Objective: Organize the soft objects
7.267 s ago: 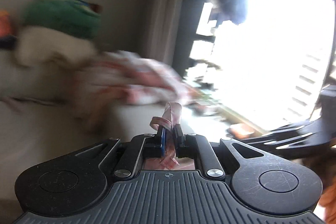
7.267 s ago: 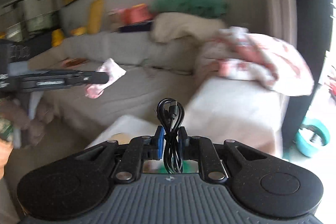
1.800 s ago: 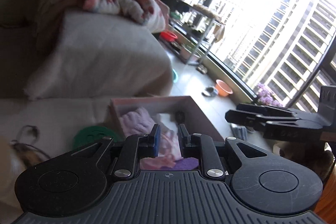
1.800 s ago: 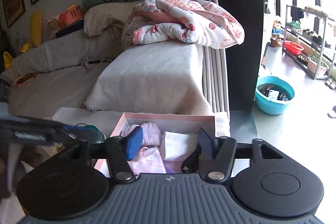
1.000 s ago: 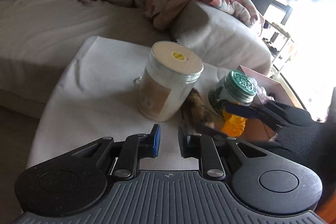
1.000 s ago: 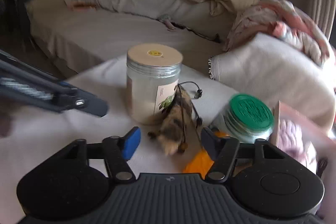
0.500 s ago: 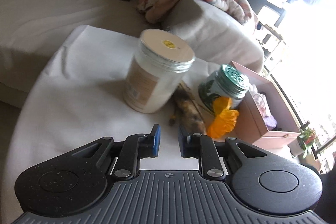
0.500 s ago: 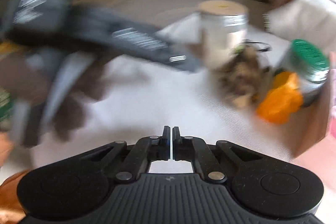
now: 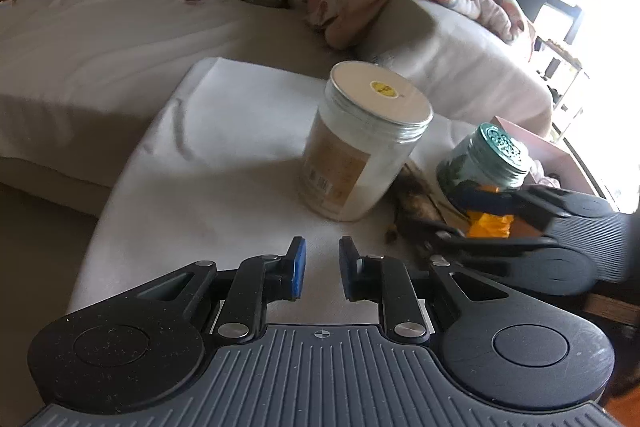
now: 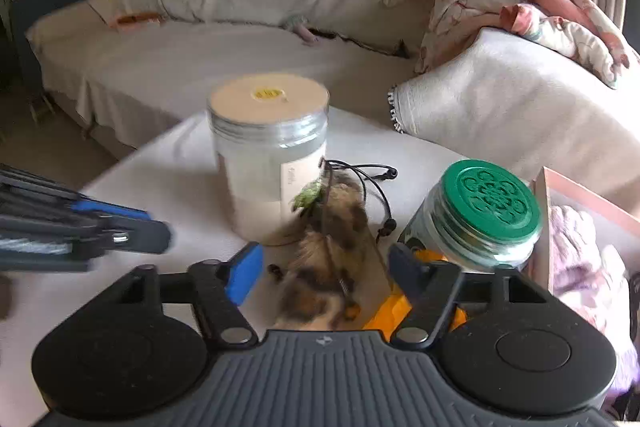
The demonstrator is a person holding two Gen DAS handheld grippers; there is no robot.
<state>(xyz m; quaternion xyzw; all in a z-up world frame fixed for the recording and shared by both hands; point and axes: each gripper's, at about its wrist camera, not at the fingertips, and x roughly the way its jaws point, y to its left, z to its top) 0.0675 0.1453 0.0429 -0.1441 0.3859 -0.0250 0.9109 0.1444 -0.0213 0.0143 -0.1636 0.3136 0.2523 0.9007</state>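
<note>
One soft thing, the mottled brown-and-cream furry toy (image 10: 328, 267) with black cords, lies low in the centre of the right wrist frame, its long axis pointing away, directly between the wide-open, empty fingers of the right gripper (image 10: 324, 267). The left gripper (image 9: 322, 269), narrowly open and empty, is farther. At the right edge, the pink box (image 10: 576, 203) holds lilac cloths (image 10: 576, 251).

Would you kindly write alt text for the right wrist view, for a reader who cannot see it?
The open right gripper straddles a furry brown toy lying on a white-covered table. Around the toy stand a tall jar, a green-lidded jar and an orange item, with a pink box at right. The left gripper enters from the left; a sofa lies behind.
</note>
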